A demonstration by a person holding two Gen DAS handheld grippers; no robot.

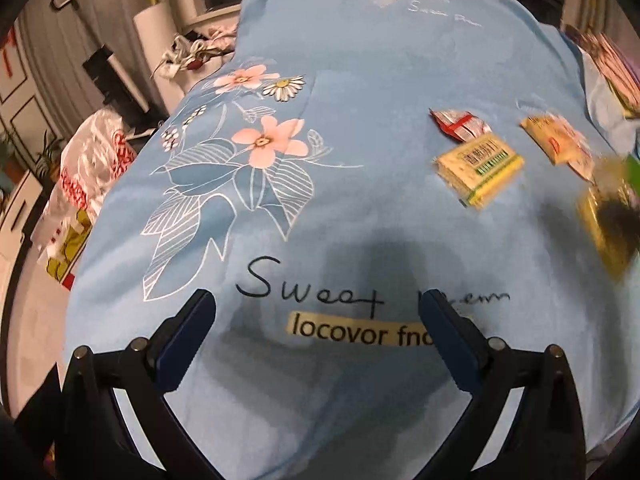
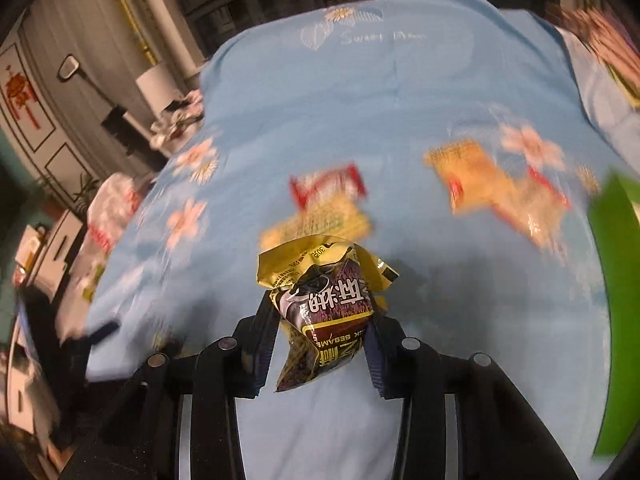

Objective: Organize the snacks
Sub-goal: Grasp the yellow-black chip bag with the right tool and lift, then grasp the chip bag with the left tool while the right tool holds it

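Note:
My right gripper (image 2: 320,312) is shut on a crumpled yellow and dark brown black sesame packet (image 2: 324,304), which is held just above a blue flowered sheet (image 2: 360,92). Beyond it on the sheet lie a yellow packet (image 2: 320,220), a red and white packet (image 2: 328,184) and an orange-yellow packet (image 2: 496,188), all blurred. In the left wrist view my left gripper (image 1: 316,300) is open and holds nothing, low over the printed words. The yellow packet (image 1: 480,170), the red and white packet (image 1: 460,122) and the orange-yellow packet (image 1: 560,140) lie to its upper right. A yellow and dark blur (image 1: 608,216) shows at the right edge.
A green object (image 2: 616,300) stands at the right edge of the right wrist view. A red and white plastic bag (image 1: 92,168) lies off the sheet's left side, with a white cylinder (image 1: 154,28) behind it. A patterned item (image 1: 612,64) lies at the far right.

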